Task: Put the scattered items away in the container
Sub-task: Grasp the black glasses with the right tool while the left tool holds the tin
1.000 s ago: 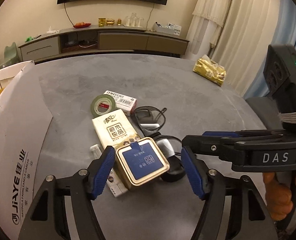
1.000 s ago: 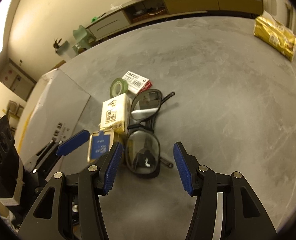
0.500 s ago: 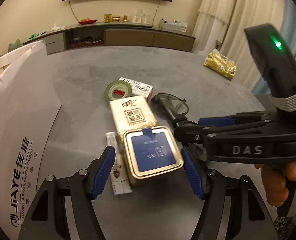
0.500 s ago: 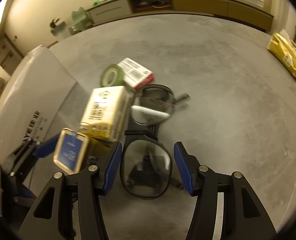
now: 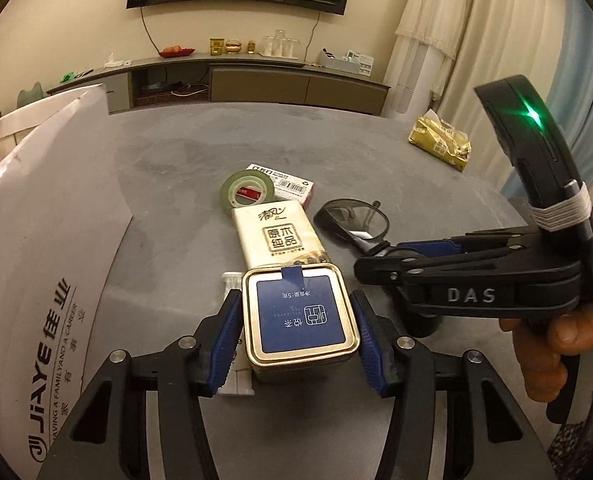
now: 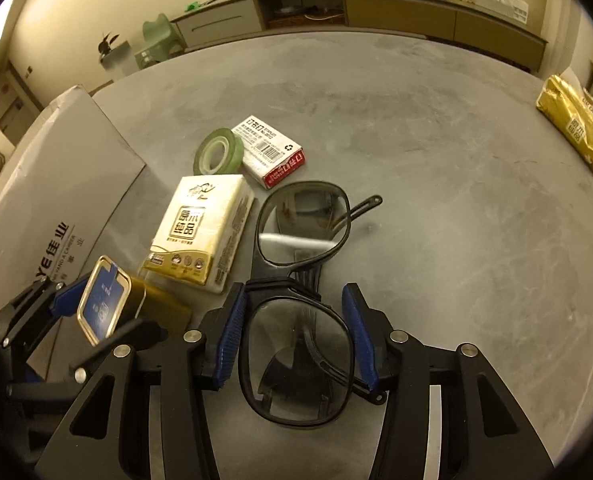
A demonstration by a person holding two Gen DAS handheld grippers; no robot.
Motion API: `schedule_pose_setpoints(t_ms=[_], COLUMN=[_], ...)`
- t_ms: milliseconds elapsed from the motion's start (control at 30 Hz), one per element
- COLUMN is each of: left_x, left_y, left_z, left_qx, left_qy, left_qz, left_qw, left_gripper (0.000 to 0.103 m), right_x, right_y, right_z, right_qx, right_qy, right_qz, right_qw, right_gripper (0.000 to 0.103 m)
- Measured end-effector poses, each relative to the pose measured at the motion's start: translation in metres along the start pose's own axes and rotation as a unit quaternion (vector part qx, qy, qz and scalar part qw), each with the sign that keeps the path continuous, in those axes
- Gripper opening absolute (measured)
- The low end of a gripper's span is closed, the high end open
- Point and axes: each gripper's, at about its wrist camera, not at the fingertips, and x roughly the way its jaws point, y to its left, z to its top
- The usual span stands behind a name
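Observation:
A gold tin with a blue lid (image 5: pixel 300 312) sits between the blue pads of my left gripper (image 5: pixel 296 320), which is shut on its sides. The right wrist view shows the tin (image 6: pixel 104 300) tilted in those fingers. My right gripper (image 6: pixel 294 336) is shut on the near lens of black glasses (image 6: pixel 300 224), whose far lens lies on the grey table. A cream tissue pack (image 5: pixel 278 236), a green tape roll (image 5: pixel 248 192) and a red-and-white small box (image 5: pixel 292 186) lie just beyond. The white cardboard box (image 5: pixel 44 240) stands at the left.
A gold foil bag (image 5: pixel 440 142) lies at the table's far right edge. A small white object (image 5: pixel 232 280) pokes out beside the tin. A hand (image 5: pixel 552 340) holds the right gripper's handle. A long low cabinet (image 5: pixel 256 84) runs along the back wall.
Both grippers moved forward and closed: the left one's pads now press the tin's sides, and the right one's pads now press the near lens of the glasses.

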Motion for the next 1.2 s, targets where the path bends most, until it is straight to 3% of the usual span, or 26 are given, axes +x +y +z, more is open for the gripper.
schedule_pose_setpoints(t_ms=[533,733,1033,1067,1133,1200], left_x=[-0.037,-0.057,-0.069,-0.07,-0.075,-0.082], left_y=[0.004,-0.006,-0.015,-0.015,-0.017,-0.018], left_z=[0.011,-0.006,-0.039,-0.04,-0.039,-0.038], left_qx=[-0.009,0.005,0.017,0.016,0.016,0.018], left_qy=[-0.033,-0.018,0.017,0.018,0.015,0.008], left_qz=[-0.009,-0.016,-0.013,-0.013,-0.011,-0.01], left_qw=[0.9994,0.9997,0.9996,0.9996,0.9997,0.9998], left_gripper=[0.054,0.054,0.054,0.054,0.054,0.054], right_x=[-0.021,-0.019,0.003,0.005,0.006,0.003], right_y=[-0.002,-0.006,0.005,0.008,0.01,0.003], right_z=[-0.014,-0.031,-0.025,-0.025,-0.025,-0.025], right_qx=[0.042,0.042,-0.014,-0.024,-0.03,-0.005], right_qy=[0.0,0.013,0.002,-0.002,-0.009,-0.007], right_qz=[0.053,0.029,-0.041,-0.05,-0.059,-0.033], right_qw=[0.998,0.999,0.999,0.998,0.998,0.999], right_gripper=[0.051,0.051,0.056,0.055,0.043,0.041])
